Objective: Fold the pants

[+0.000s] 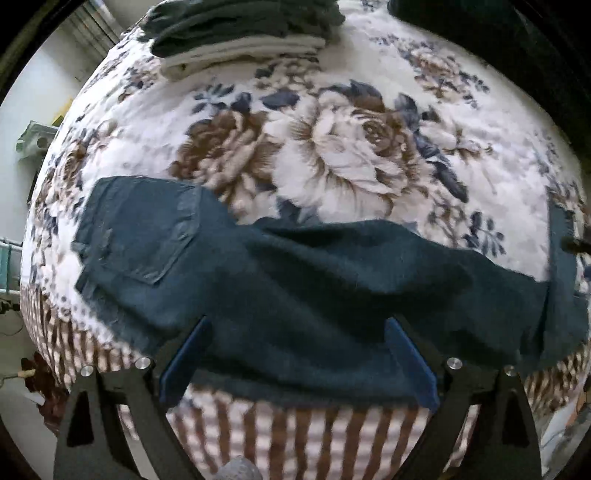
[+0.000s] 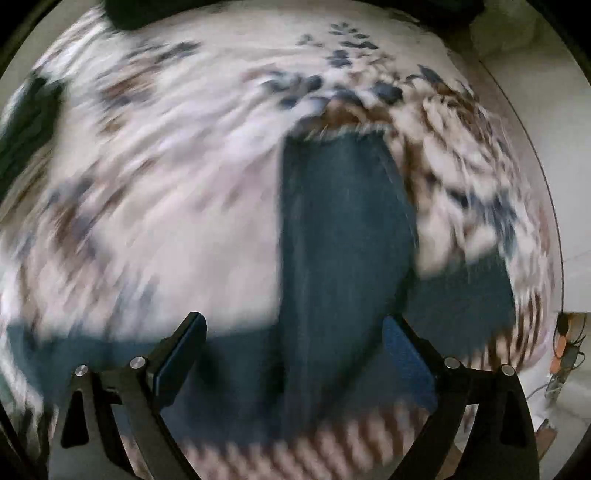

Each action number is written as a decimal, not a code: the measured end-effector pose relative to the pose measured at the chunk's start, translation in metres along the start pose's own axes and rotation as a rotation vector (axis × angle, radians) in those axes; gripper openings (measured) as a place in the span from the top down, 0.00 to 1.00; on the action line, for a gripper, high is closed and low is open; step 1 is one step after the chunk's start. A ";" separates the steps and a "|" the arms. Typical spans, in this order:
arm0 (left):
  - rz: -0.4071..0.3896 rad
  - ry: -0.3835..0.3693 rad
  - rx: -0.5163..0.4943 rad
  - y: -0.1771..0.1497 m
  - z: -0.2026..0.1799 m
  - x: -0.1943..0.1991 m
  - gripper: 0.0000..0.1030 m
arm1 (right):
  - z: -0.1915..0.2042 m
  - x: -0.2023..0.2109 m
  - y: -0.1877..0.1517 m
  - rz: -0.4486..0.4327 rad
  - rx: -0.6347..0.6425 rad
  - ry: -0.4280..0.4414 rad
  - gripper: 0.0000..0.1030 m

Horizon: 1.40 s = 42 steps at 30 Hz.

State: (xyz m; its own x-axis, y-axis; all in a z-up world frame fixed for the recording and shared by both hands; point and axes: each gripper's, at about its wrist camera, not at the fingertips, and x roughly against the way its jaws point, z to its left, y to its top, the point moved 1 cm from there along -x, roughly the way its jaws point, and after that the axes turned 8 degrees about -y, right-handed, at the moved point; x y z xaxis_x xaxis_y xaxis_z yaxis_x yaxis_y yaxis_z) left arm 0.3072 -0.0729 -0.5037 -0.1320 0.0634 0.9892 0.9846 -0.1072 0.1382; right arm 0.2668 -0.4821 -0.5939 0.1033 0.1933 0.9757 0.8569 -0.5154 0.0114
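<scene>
Dark blue jeans [image 1: 295, 280] lie across the near edge of a floral blanket [image 1: 332, 147], waist and back pocket [image 1: 155, 236] at the left, legs running right. My left gripper [image 1: 297, 332] is open just above the jeans' near edge, holding nothing. In the blurred right wrist view a jeans leg [image 2: 343, 240] runs away from me, its hem folded up over the blanket [image 2: 166, 184]. My right gripper [image 2: 293, 332] is open above that leg, empty.
A stack of folded dark and pale clothes [image 1: 236, 33] sits at the blanket's far edge. A brown-striped border [image 1: 314, 432] runs along the near edge. A wall and shelf [image 1: 37, 136] are at the left. Cables [image 2: 565, 350] lie on the floor at right.
</scene>
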 end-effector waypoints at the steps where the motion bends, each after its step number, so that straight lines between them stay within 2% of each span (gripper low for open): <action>1: 0.017 -0.003 0.005 0.003 -0.004 -0.010 0.07 | 0.011 -0.022 0.019 0.019 0.019 -0.034 0.07; 2: 0.027 -0.012 0.009 0.001 -0.014 -0.018 0.07 | 0.020 -0.043 0.032 0.046 0.042 -0.043 0.10; 3: 0.032 -0.020 0.014 -0.001 -0.020 -0.020 0.07 | 0.027 -0.066 0.040 0.102 0.074 -0.050 0.25; 4: 0.028 -0.027 0.014 -0.003 -0.026 -0.019 0.07 | 0.028 -0.074 0.041 0.110 0.084 -0.063 0.44; 5: 0.029 -0.033 0.014 -0.005 -0.031 -0.016 0.07 | 0.022 -0.073 0.041 0.083 0.073 -0.053 0.57; 6: 0.033 -0.046 0.019 -0.008 -0.036 -0.015 0.07 | 0.010 -0.060 0.036 0.022 0.035 -0.028 0.89; 7: 0.039 -0.053 0.027 -0.010 -0.043 -0.013 0.07 | -0.002 -0.051 0.031 -0.001 -0.002 -0.004 0.93; 10: 0.068 -0.102 0.046 -0.021 -0.060 -0.011 0.07 | -0.067 -0.012 -0.005 -0.081 -0.185 0.054 0.94; 12: 0.079 -0.113 0.037 -0.026 -0.072 -0.011 0.07 | -0.112 -0.004 -0.034 -0.077 -0.311 0.081 0.94; 15: 0.094 -0.108 0.012 -0.033 -0.088 -0.012 0.07 | -0.163 -0.018 -0.074 -0.036 -0.482 0.157 0.94; 18: 0.121 -0.100 -0.015 -0.038 -0.105 -0.018 0.07 | -0.197 -0.059 -0.104 0.027 -0.632 0.290 0.94; 20: 0.118 -0.095 -0.036 -0.038 -0.112 -0.019 0.07 | -0.207 -0.080 -0.102 0.028 -0.668 0.342 0.95; 22: 0.111 -0.090 -0.056 -0.037 -0.118 -0.020 0.07 | -0.212 -0.078 -0.105 -0.041 -0.676 0.402 0.95; 23: 0.105 -0.086 -0.062 -0.036 -0.119 -0.020 0.07 | -0.229 -0.084 -0.099 -0.067 -0.662 0.405 0.95; 24: 0.100 -0.080 -0.065 -0.037 -0.121 -0.018 0.07 | -0.232 -0.079 -0.102 -0.089 -0.643 0.369 0.95; 26: 0.087 -0.060 -0.068 -0.036 -0.120 -0.017 0.07 | -0.234 -0.082 -0.107 -0.085 -0.636 0.328 0.95; 27: 0.083 -0.052 -0.067 -0.036 -0.119 -0.017 0.07 | -0.233 -0.096 -0.107 -0.020 -0.620 0.323 0.92; 28: 0.074 -0.043 -0.061 -0.036 -0.116 -0.014 0.07 | -0.232 -0.107 -0.107 0.047 -0.611 0.342 0.86; 29: 0.068 -0.049 -0.051 -0.036 -0.111 -0.012 0.07 | -0.238 -0.112 -0.110 0.100 -0.612 0.375 0.85; 30: 0.067 -0.062 -0.040 -0.038 -0.104 -0.008 0.07 | -0.241 -0.112 -0.111 0.110 -0.618 0.403 0.80; 33: 0.059 -0.081 0.017 -0.037 -0.073 0.004 0.07 | -0.235 -0.084 -0.112 0.068 -0.598 0.411 0.48; 34: 0.057 -0.080 0.035 -0.037 -0.062 0.007 0.07 | -0.227 -0.068 -0.113 0.050 -0.598 0.410 0.44; 36: 0.044 -0.076 0.099 -0.037 -0.028 0.018 0.07 | -0.207 -0.045 -0.119 0.054 -0.605 0.439 0.44; 39: 0.026 -0.097 0.232 -0.030 0.048 0.032 0.07 | -0.163 -0.026 -0.130 0.116 -0.585 0.516 0.44; 42: 0.001 -0.107 0.337 -0.027 0.118 0.042 0.07 | -0.086 -0.012 -0.146 0.208 -0.517 0.620 0.44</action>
State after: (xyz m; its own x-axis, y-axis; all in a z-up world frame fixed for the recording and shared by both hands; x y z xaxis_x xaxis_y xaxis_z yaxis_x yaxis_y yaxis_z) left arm 0.2886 0.0502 -0.4719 -0.1355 0.1687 0.9763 0.9697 0.2249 0.0957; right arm 0.0970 -0.4807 -0.5888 -0.1924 -0.3651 0.9109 0.4957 -0.8373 -0.2309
